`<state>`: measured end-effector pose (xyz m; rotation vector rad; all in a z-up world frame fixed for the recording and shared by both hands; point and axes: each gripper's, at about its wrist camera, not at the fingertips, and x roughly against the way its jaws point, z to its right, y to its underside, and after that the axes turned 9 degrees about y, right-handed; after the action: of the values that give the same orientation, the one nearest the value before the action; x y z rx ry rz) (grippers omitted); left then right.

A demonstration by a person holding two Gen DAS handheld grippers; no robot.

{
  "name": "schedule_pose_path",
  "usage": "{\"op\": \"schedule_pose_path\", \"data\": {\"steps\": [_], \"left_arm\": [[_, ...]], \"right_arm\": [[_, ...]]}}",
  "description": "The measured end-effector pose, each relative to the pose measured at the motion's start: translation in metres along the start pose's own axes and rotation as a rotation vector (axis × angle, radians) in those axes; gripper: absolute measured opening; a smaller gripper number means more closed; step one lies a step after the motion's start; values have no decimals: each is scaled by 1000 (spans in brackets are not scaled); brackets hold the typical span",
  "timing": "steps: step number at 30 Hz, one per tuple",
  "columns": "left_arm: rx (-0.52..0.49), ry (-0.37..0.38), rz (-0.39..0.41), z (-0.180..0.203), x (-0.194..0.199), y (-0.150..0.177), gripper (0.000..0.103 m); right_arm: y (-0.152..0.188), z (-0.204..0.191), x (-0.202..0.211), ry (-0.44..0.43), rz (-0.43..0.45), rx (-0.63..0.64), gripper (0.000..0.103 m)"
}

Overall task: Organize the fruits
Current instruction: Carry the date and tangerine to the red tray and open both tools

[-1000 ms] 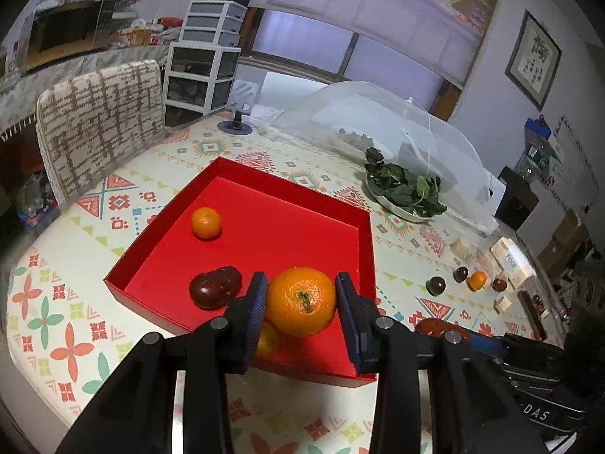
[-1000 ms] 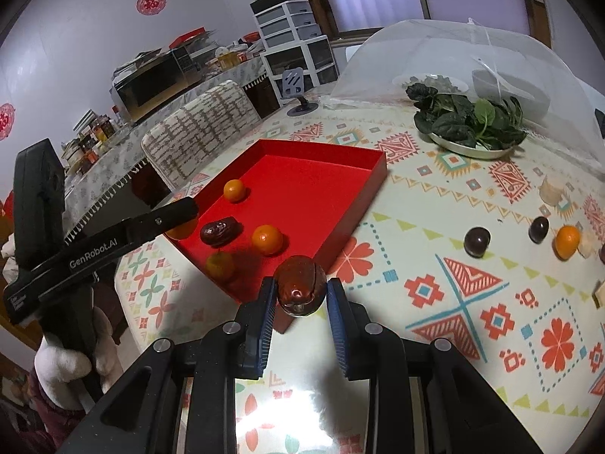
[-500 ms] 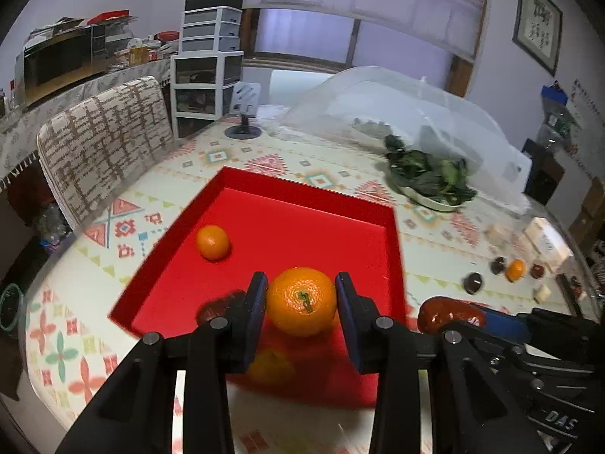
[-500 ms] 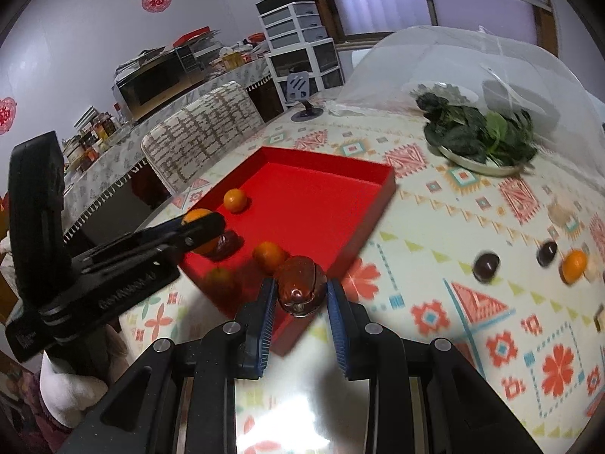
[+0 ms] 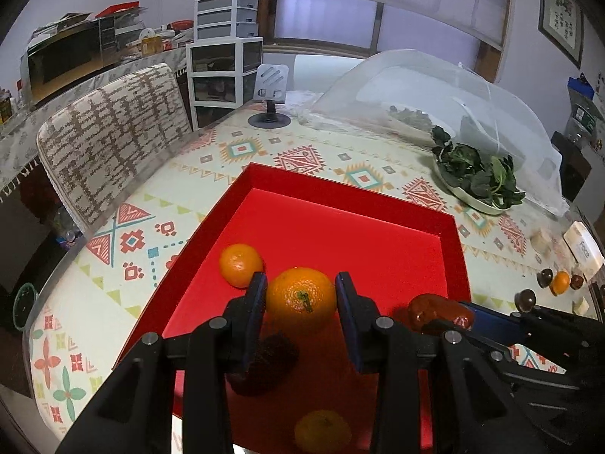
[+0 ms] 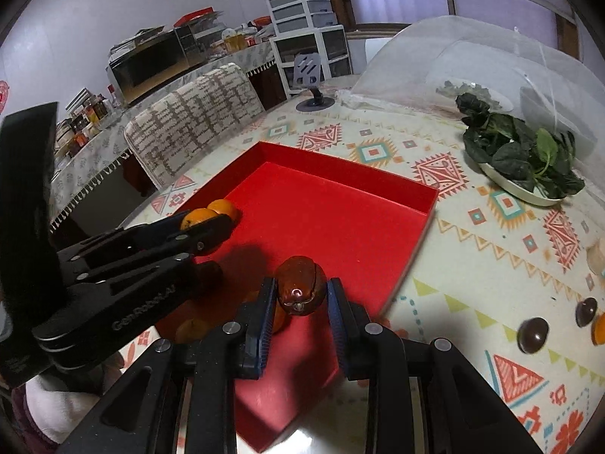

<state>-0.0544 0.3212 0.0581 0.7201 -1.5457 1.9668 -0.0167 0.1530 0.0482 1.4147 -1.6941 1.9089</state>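
Observation:
My left gripper (image 5: 300, 302) is shut on an orange (image 5: 301, 298) and holds it above the red tray (image 5: 340, 196). My right gripper (image 6: 300, 297) is shut on a brown-red date (image 6: 300, 285) over the tray's (image 6: 427, 223) near right part. In the tray lie a small orange (image 5: 241, 265), a dark date (image 5: 264, 359) under my left fingers, and another orange (image 5: 321, 431) near the front. The right gripper with its date (image 5: 438, 312) also shows in the left wrist view, and the left gripper (image 6: 204, 223) shows in the right wrist view.
On the patterned tablecloth to the right lie dark dates (image 6: 533, 335) and a small orange (image 5: 560, 282). A plate of green leaves (image 5: 476, 181) and a mesh food cover (image 5: 435, 102) stand behind. A chair (image 5: 109, 143) is at the table's left edge.
Both grippers have moved forward over the tray, each still holding its fruit. The left gripper now hangs over the dark date and close to the small orange.

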Motion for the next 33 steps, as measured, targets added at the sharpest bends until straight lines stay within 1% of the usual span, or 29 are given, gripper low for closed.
{"op": "schedule_pose_path", "data": {"steps": [2,4,6,9,12,13,15,19,22,25,27,33], "left_arm": [[5,-3,0,-2,0,0,37],[8,-1,4,-2,1,-1,42],[8,-4,15,-1,3,-1,53],[-2,-14,34,3,9,-2,60],[-11,-23,45,7,17,-2,64],[-13,-26,49,8,19,-1,65],[-19,-33,60,13,26,1,66],[-36,-35,76,24,40,3,70],[-47,-21,83,36,49,6,71],[-65,-8,89,51,58,10,73],[-86,-4,94,64,64,13,76],[-138,23,90,101,74,23,76]], "right_arm": [[-1,2,-6,-4,-5,-6,30],[-2,3,-9,-12,-7,-12,30],[-2,4,-9,-19,-3,-22,30],[-3,4,-8,-25,1,-27,30],[-3,3,-4,-31,8,-32,31],[-3,4,-1,-32,11,-37,32],[-1,7,5,-36,19,-50,38],[4,14,20,-33,35,-71,39],[11,22,30,-32,42,-89,42],[21,32,42,-27,52,-110,46],[32,43,53,-24,59,-132,47],[62,82,81,-1,75,-198,48]]}}
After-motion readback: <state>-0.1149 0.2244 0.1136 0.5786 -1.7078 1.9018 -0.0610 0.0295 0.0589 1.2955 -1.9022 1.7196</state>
